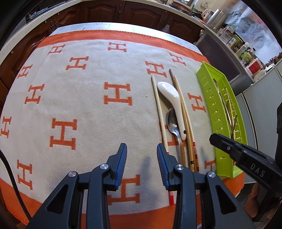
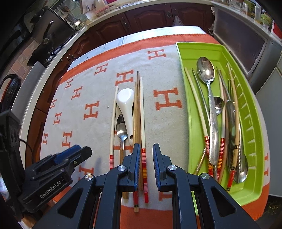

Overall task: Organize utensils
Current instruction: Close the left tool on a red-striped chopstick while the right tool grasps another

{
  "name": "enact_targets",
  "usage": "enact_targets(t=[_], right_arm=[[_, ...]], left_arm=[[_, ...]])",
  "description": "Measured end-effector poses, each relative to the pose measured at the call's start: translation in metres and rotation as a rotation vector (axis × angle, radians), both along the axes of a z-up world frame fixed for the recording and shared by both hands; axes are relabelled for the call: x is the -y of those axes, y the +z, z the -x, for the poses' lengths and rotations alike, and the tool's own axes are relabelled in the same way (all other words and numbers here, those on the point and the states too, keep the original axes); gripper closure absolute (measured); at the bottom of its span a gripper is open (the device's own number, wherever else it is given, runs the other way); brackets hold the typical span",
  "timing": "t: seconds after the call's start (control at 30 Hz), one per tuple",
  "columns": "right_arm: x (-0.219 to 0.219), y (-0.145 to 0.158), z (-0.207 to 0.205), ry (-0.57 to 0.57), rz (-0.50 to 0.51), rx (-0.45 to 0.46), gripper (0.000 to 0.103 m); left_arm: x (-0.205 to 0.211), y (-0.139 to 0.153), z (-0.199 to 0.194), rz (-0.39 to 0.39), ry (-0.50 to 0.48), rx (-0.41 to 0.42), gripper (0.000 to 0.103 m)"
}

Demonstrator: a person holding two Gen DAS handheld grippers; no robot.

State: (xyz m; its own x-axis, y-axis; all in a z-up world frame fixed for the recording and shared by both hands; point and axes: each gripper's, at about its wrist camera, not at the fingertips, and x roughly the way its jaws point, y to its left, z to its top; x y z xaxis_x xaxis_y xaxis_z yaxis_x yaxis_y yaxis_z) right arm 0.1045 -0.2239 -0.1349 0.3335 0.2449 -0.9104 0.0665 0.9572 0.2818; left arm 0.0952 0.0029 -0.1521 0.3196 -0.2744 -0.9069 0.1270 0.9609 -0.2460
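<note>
A: Which step? I'd judge fetching the next piece; chopsticks (image 2: pixel 141 112), a white spoon (image 2: pixel 125 105) and a metal spoon (image 2: pixel 121 129) lie in a row on the blanket (image 1: pixel 84 109), left of the green tray (image 2: pixel 246 192), part filled.

B: Grippers?

A: Left gripper (image 1: pixel 141 156) part open, empty; right gripper (image 2: pixel 146 158) narrowly parted, empty, above the chopstick ends; next it must straddle one and close.

B: Room?

A: Kitchen; dark cabinets (image 1: pixel 105 12).
</note>
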Motion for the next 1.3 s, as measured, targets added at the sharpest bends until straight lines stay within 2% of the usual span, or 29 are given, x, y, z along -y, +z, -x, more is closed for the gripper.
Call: enact_targets(t=[0.27, 0.47, 0.57, 0.87, 1.07, 1.3], right_arm=[[-0.003, -0.015, -0.031, 0.0, -0.022, -0.049, 0.088], [-0.023, -0.031, -0.048, 0.058, 0.046, -0.063, 0.088], [-0.031, -0.039, -0.05, 0.079, 0.094, -0.068, 0.091], [-0.041, -0.041, -0.051, 0.135, 0.122, -0.057, 0.091], [-0.037, -0.04, -0.046, 0.129, 0.09, -0.065, 0.091], [-0.035, -0.038, -0.029, 0.154, 0.105, -0.079, 0.089]], left_arm=[[-0.006, -0.01, -0.005, 0.007, 0.008, -0.03, 0.07], [-0.006, -0.011, -0.008, 0.012, 0.013, -0.031, 0.07], [-0.005, -0.012, -0.009, 0.013, 0.011, -0.034, 0.07], [-0.002, -0.013, -0.012, 0.015, 0.002, -0.04, 0.07], [-0.002, -0.014, -0.013, 0.015, 0.0, -0.043, 0.07], [-0.002, -0.013, -0.013, 0.012, -0.001, -0.043, 0.07]])
